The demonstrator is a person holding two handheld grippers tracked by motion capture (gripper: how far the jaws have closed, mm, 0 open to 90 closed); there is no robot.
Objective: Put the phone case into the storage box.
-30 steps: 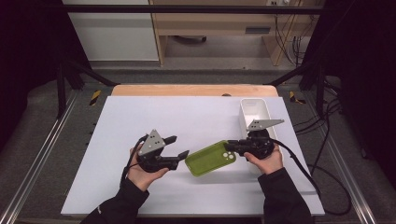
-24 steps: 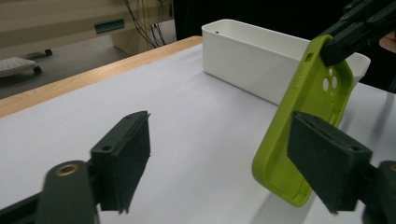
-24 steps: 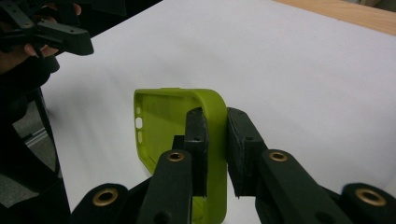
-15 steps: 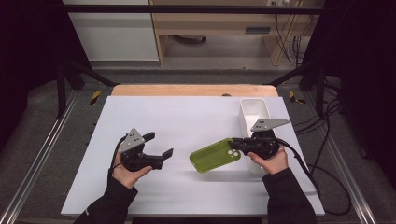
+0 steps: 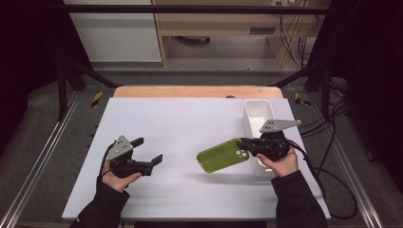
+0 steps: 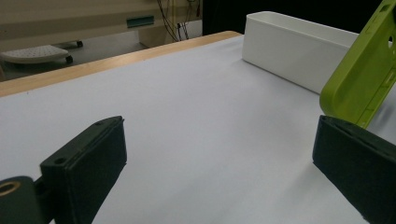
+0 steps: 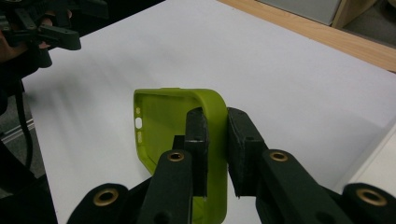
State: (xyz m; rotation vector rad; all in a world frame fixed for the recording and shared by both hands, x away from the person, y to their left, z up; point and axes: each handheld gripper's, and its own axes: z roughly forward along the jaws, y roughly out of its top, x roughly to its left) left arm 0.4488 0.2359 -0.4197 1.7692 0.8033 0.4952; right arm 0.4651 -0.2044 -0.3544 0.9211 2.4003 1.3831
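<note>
The right gripper is clamped on one end wall of a green phone case, its two jaws pinching the case's rim between them, as the right gripper view makes plain: one jaw sits inside the case, the other outside. In the high view the case juts leftward from the jaws, lifted off the white surface with a soft shadow beneath it, its open side facing up and its camera cut-out end near the jaws. Just to the right of the case stands a white bin, a long narrow tub running from near to far along the right edge of the surface; the right hand holding the gripper lies over the bin's near end. The left gripper rests at the near left of the surface, well apart from the case, with its jaws spread wide and nothing between them. In the left gripper view the two black jaws frame bare white surface, with the green case hanging tilted at the right and the white bin behind it. The left hand grips its tool from the near side.
</note>
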